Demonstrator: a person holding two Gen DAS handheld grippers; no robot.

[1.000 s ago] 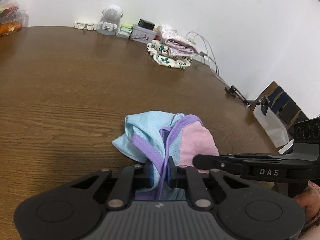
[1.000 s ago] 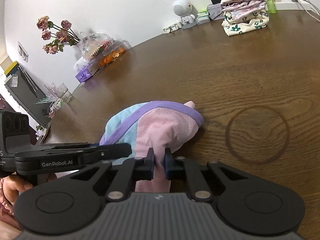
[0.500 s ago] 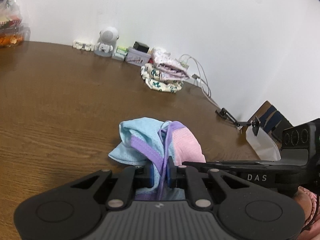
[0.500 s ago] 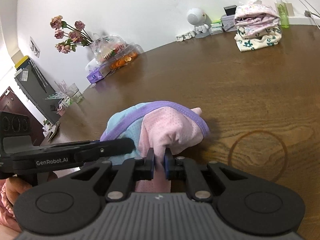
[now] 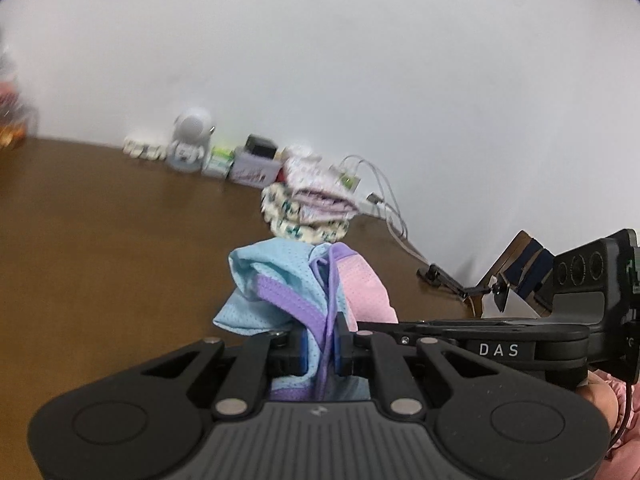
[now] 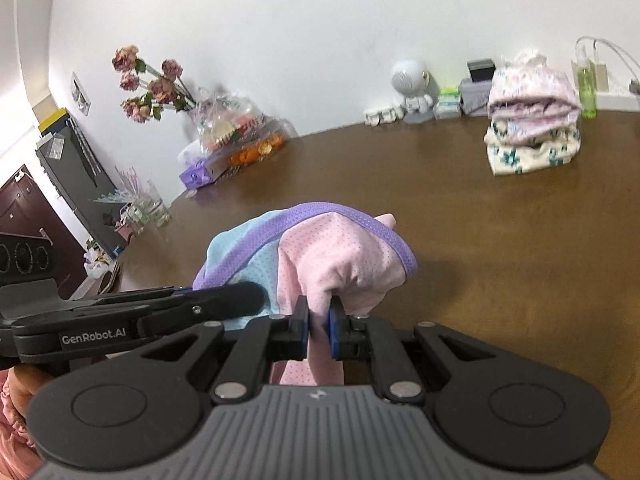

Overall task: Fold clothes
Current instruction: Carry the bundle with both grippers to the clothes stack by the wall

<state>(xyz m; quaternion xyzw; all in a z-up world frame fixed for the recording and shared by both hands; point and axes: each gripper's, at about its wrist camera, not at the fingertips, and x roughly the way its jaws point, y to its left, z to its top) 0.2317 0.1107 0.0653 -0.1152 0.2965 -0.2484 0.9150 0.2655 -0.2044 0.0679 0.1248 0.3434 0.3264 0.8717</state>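
- Centrally, a small mesh garment (image 5: 296, 292) of light blue and pink panels with purple trim hangs bunched between the two tools, over the brown wooden bench (image 5: 100, 240).
- Its lower folds look close to the bench; whether they touch it cannot be told.
- Left tool (image 5: 323, 347): its blue pads are pressed together on the purple trim and blue mesh, pinching the garment.
- Right tool (image 6: 319, 334): its pads are pressed together on a fold of the pink panel, pinching the garment too.
- The two tools sit just beside each other; each shows in the other's view as a black bar crossing at the side, one marked "DAS", the other "GenRobot.AI".
- A hand (image 6: 24, 390) and a pink sleeve show behind the left tool in the right wrist view.
- At the far side of the bench by the white wall lies a stack of folded clothes (image 6: 532, 120), floral cream below, pale pink print above.
- Just beside the stack stand a green bottle (image 6: 586, 88), small boxes (image 6: 474, 94) and a white round robot-like figure (image 6: 412, 88).
- White cables (image 5: 384, 192) trail along the wall near the stack.
- Further off, at the bench's other end, are dried roses (image 6: 148, 84), a clear bag of snacks (image 6: 236, 128) and a purple box (image 6: 196, 174).
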